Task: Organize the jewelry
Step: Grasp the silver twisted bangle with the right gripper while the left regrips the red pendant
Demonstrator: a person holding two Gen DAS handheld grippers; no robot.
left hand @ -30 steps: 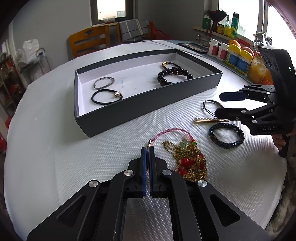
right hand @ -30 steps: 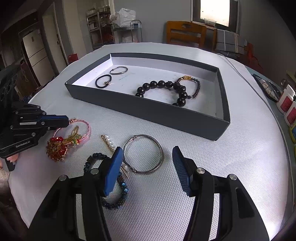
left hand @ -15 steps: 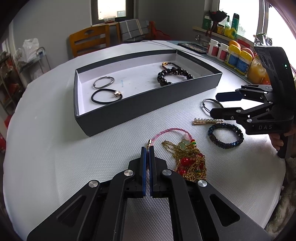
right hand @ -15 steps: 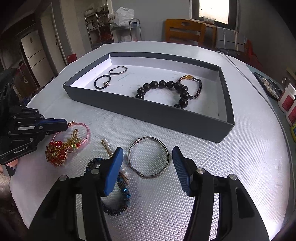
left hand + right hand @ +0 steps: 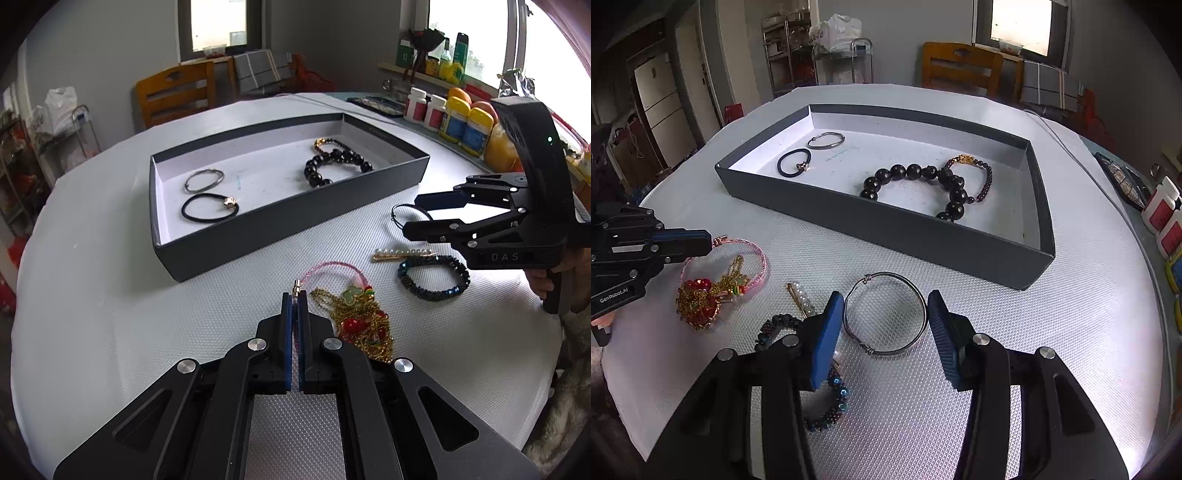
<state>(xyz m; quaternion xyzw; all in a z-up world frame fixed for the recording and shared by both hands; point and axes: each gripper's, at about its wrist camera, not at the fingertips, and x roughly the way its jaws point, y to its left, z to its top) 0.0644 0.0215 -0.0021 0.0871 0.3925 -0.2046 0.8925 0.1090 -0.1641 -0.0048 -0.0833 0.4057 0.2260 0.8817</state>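
A dark grey tray (image 5: pixel 295 221) (image 5: pixel 923 236) on the white table holds a silver ring bracelet (image 5: pixel 204 180), a black hair tie (image 5: pixel 209 208) and black bead bracelets (image 5: pixel 334 162) (image 5: pixel 916 184). My left gripper (image 5: pixel 294 297) (image 5: pixel 705 240) is shut on the clasp end of a pink cord bracelet (image 5: pixel 328 267) (image 5: pixel 761 258), beside a gold-and-red chain heap (image 5: pixel 362 325) (image 5: pixel 701 299). My right gripper (image 5: pixel 885 317) (image 5: pixel 415 212) is open, its fingers on either side of a silver bangle (image 5: pixel 886 314) (image 5: pixel 400 214). A pearl hair clip (image 5: pixel 404 254) (image 5: pixel 801 299) and a dark blue bead bracelet (image 5: pixel 434 277) (image 5: pixel 827 402) lie close by.
Bottles and jars (image 5: pixel 454 118) stand along the table's far right edge. A wooden chair (image 5: pixel 173 96) stands behind the table. The tray's near wall lies just beyond both grippers.
My right gripper has moved forward and down so the silver bangle now lies between its open fingers. The left gripper has stayed shut at the pink bracelet's clasp.
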